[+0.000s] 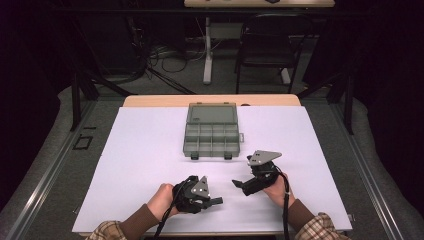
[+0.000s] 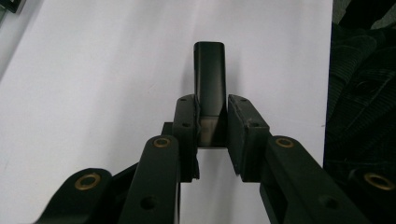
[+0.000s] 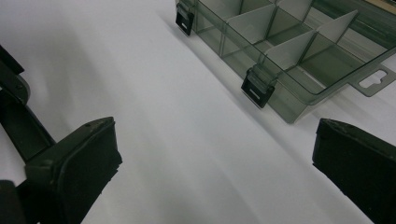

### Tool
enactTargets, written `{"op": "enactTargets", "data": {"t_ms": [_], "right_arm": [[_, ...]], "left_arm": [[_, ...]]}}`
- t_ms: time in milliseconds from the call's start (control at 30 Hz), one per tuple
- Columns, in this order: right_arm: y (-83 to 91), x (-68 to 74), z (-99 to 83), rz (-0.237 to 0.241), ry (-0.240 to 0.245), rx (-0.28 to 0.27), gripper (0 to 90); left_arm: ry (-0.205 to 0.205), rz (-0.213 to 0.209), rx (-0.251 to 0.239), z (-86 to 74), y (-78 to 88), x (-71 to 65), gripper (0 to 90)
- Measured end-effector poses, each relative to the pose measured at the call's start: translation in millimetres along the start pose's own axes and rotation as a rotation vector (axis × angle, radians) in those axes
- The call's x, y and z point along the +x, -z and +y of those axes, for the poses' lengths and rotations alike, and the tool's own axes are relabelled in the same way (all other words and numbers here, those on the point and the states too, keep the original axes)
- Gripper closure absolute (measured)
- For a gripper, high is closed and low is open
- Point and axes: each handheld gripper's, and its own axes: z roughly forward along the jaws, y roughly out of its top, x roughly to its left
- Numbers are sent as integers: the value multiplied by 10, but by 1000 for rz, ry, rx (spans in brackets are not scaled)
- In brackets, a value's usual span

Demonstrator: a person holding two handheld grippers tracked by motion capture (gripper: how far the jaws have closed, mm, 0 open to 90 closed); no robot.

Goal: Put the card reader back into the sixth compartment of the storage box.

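Two grippers are seen low over the white sheet (image 1: 150, 150), each held in one hand. The left gripper (image 1: 218, 201) lies near the sheet's front edge, pointing toward the right gripper (image 1: 235, 183), which is set just beside it, the two tips close but apart. In the left gripper view, the jaws are drawn in on a black bar (image 2: 209, 77); both pads are pressed against its lower end, and the bar is seen standing out past the fingertips over the sheet. What the bar is cannot be told. In the right gripper view, the jaws are spread wide and nothing is held between them; only bare sheet is seen in the gap. A smoky clear box (image 1: 212, 130) is placed at the middle of the sheet, beyond both grippers and apart from them. Its lid (image 1: 212, 114) is laid open toward the far side. White dividers (image 3: 292, 49) are seen splitting its tray into compartments, and two black latches (image 3: 256, 90) are fixed on its near wall.
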Motion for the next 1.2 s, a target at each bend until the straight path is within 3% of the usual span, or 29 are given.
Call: {"op": "enactTargets", "data": {"t_ms": [433, 533, 1200], "right_arm": [[1, -7, -4, 0, -4, 2, 0], [-2, -9, -5, -1, -1, 4, 0], [-7, -20, -11, -2, -4, 8, 0]], "left_arm": [[1, 29, -46, -33, 37, 3, 743], [10, 43, -83, -62, 44, -12, 742], [51, 117, -153, -149, 129, 48, 743]]}}
